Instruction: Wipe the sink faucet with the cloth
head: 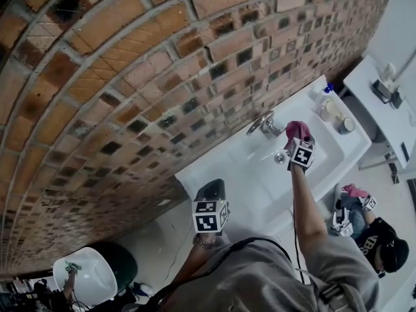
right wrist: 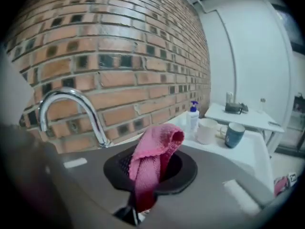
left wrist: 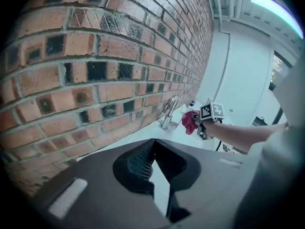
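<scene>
Against the brick wall [head: 130, 77], a white sink [head: 224, 171]. Left tool [head: 212, 188]: jaws closed together, empty, near the sink's left end. Faucet [head: 262, 123]: chrome, curved. Right tool [head: 296, 142]: clenched on pink cloth [head: 297, 129], just beside the faucet; contact unclear. Soap bottle [head: 323, 93]: far right.

Right hand-held gripper [right wrist: 148, 168]: pink cloth [right wrist: 155, 144] pinched in the jaws covers their tips. Faucet [right wrist: 71, 109] foot hidden behind the gripper body. Blurred dark mass [right wrist: 19, 175] at the 9 o'clock edge, can't tell what. Pump bottle [right wrist: 193, 114] label too small to read. Items on far surface [right wrist: 257, 119] at 2 o'clock: too small to ID. Left gripper view: sink [left wrist: 147, 131] mostly hidden behind the gripper body; blurred grey clothing [left wrist: 279, 185] blocks 4 o'clock. Head view: sink's near rim lost under the person's shoulder, 6 o'clock.
</scene>
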The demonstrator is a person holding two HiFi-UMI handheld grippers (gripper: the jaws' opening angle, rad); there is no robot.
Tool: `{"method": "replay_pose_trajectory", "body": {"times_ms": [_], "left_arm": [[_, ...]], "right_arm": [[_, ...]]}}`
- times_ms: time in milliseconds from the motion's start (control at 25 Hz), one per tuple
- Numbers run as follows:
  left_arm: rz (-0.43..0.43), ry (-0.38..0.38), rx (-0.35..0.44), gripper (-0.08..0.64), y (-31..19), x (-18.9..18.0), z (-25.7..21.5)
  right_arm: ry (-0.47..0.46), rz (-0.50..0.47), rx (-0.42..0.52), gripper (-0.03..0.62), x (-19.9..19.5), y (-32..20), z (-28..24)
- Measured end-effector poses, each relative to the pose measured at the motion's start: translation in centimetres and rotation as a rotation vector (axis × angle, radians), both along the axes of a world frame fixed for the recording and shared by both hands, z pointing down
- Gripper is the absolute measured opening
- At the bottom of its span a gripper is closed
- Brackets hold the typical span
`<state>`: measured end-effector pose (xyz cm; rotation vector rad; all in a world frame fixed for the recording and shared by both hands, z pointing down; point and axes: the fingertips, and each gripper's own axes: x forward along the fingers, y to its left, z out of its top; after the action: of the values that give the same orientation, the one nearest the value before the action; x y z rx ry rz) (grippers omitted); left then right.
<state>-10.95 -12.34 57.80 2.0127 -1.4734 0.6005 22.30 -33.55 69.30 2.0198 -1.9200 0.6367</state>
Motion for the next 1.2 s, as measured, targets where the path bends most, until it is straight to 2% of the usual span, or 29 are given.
{"method": "replay_pose_trajectory", "body": {"times_ms": [40,120,160,240,360,400,440,480,560,600,640,680,760,840,920,1000,1080,1120,1200], "left_arm": [[-0.002,-0.001,-0.002,0.02,0.2,-0.1,0.1],[-0.003,-0.003,-0.003,0.02,0.4,-0.2,0.1],[-0.004,-0.004,-0.004,0.02,0.5,-0.2,0.2],[-0.007,-0.004,-0.006,0.02,0.4,-0.3,0.3],[-0.013,-0.004,-0.006,0.02,0.1,-0.5,0.4],[-0.014,-0.004,-0.006,0.02,0.1,-0.5,0.4],[-0.015,-0.003,-0.008,0.02,0.2,-0.5,0.3],[-0.018,-0.002,-0.009,0.02,0.3,-0.6,0.3],[-0.032,0.001,-0.007,0.02,0.2,-1.0,0.2],[-0.04,0.001,-0.005,0.02,0.0,-1.3,0.2],[-0.049,0.0,-0.005,0.02,-0.3,-1.6,0.3],[-0.056,0.0,-0.008,0.02,-0.5,-1.9,0.4],[-0.063,0.003,-0.017,0.02,-0.5,-2.0,0.8],[-0.051,0.008,-0.02,0.02,-0.4,-1.4,0.9],[-0.036,0.01,-0.018,0.02,-0.4,-0.9,0.8],[-0.033,0.009,-0.018,0.02,-0.5,-0.8,0.9],[-0.035,0.009,-0.021,0.02,-0.5,-0.9,1.0],[-0.037,0.009,-0.023,0.02,-0.5,-1.0,1.1],[-0.039,0.008,-0.024,0.02,-0.5,-1.1,1.2]], "right_arm": [[-0.073,-0.008,-0.038,0.037,-0.2,-0.4,1.6],[-0.246,-0.085,-0.155,0.037,-3.6,0.0,4.6],[-0.284,-0.13,-0.201,0.037,-5.7,0.4,5.8],[-0.254,-0.21,-0.233,0.038,-9.3,1.2,6.8],[-0.271,-0.462,-0.265,0.037,-16.3,3.1,6.3],[-0.239,-0.5,-0.268,0.037,-17.4,3.6,6.0],[-0.188,-0.473,-0.237,0.037,-17.1,3.7,5.2],[-0.16,-0.392,-0.175,0.037,-15.7,3.3,3.7],[-0.183,-0.205,-0.018,0.037,-11.7,1.4,-0.2],[-0.181,-0.153,0.033,0.037,-10.0,0.0,-1.6],[-0.163,-0.136,0.044,0.037,-9.0,-1.4,-1.9],[-0.145,-0.15,0.013,0.037,-8.7,-2.6,-1.2],[-0.117,-0.233,-0.12,0.038,-10.1,-3.5,1.9],[-0.021,-0.303,-0.21,0.038,-11.4,-2.8,4.4],[0.117,-0.329,-0.182,0.037,-11.5,-2.5,4.8],[0.172,-0.345,-0.141,0.035,-11.8,-2.3,4.6],[0.148,-0.397,-0.151,0.035,-12.3,-1.9,4.9],[0.116,-0.449,-0.189,0.035,-12.8,-1.4,5.4],[0.024,-0.604,-0.348,0.034,-14.7,1.1,7.0]]}}
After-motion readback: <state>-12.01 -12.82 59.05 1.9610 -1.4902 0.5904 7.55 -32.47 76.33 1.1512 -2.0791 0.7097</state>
